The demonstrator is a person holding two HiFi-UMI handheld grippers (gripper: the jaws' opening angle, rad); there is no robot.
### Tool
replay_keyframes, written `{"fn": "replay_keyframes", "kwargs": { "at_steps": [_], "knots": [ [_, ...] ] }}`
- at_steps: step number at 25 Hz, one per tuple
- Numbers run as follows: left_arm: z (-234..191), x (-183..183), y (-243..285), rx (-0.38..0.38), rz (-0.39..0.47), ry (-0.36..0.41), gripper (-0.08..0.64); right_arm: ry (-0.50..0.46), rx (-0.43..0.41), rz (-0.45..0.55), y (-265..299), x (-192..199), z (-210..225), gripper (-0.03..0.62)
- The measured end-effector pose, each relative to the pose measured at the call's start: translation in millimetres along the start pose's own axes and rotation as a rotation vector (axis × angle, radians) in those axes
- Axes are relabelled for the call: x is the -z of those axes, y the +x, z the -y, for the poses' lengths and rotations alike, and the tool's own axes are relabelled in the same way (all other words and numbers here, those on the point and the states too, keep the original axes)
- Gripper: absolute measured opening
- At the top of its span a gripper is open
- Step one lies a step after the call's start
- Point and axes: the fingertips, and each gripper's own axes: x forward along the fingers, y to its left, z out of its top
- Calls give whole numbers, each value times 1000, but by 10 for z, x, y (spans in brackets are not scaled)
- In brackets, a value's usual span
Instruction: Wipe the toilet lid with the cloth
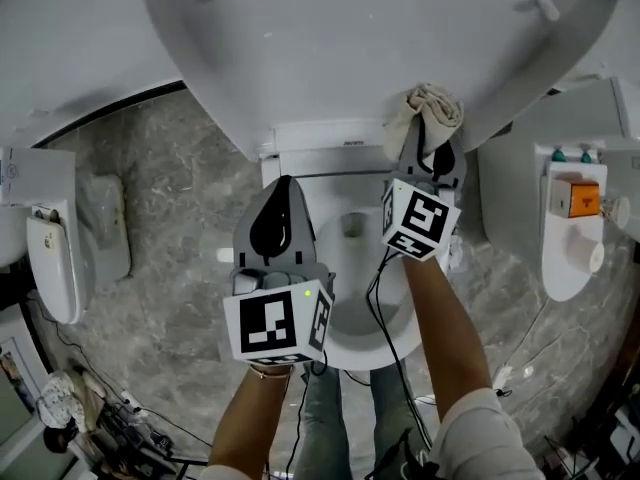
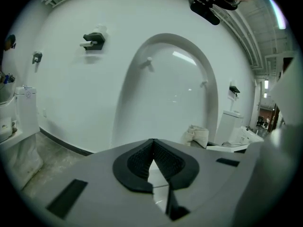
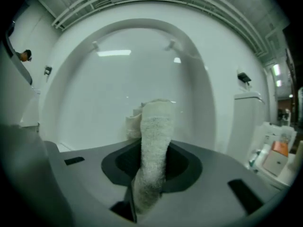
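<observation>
The white toilet lid (image 1: 380,38) stands raised, filling the top of the head view; it also fills the right gripper view as a glossy oval (image 3: 128,79). A beige cloth (image 1: 428,113) is bunched against the lid's lower right part, clamped in my right gripper (image 1: 430,143), which is shut on it. The cloth (image 3: 154,141) runs up from between that gripper's jaws. My left gripper (image 1: 283,190) hovers over the open bowl (image 1: 365,268), shut with nothing in it, its tips (image 2: 152,151) pointing at the lid (image 2: 168,93). The cloth (image 2: 196,136) shows to its right.
A second toilet (image 1: 575,218) with an orange box (image 1: 583,198) on it stands at the right. Another white fixture (image 1: 50,258) and a bagged item (image 1: 100,223) are at the left. Cables (image 1: 390,338) trail over the marble floor (image 1: 180,288).
</observation>
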Motion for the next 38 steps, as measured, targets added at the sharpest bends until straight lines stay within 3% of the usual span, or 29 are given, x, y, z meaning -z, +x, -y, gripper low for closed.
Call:
{"fn": "replay_keyframes", "kwargs": {
  "at_steps": [3, 8, 11, 16, 23, 27, 28, 30, 34, 38],
  "knots": [
    [409, 24, 93, 44, -12, 34, 11, 19, 116, -42, 18, 132, 536, 98],
    [867, 56, 216, 89, -22, 62, 11, 31, 124, -61, 26, 158, 660, 98],
    [1009, 48, 254, 90, -21, 69, 11, 40, 80, -59, 12, 111, 684, 98],
    [904, -146, 187, 64, 9, 33, 11, 57, -119, -22, -389, -154, 432, 97],
    [808, -1234, -104, 62, 98, 30, 11, 197, -279, -92, -1183, -1244, 180, 98],
    [776, -2068, -206, 164, 103, -6, 15, 236, -304, -80, -1456, -1945, 168, 98],
    [772, -2297, -216, 183, 109, 10, 40, 254, -303, -70, -1520, -2133, 186, 98],
    [789, -2756, -195, 218, 123, 56, 201, 294, -303, -42, -1646, -2480, 224, 97],
    [861, -3467, 57, 282, 102, 199, 247, 377, -305, 1, -1905, -2950, 320, 98],
    [906, -3559, 499, 357, -47, 315, 245, 432, -263, 6, -2153, -3115, 526, 98]
  ]
}}
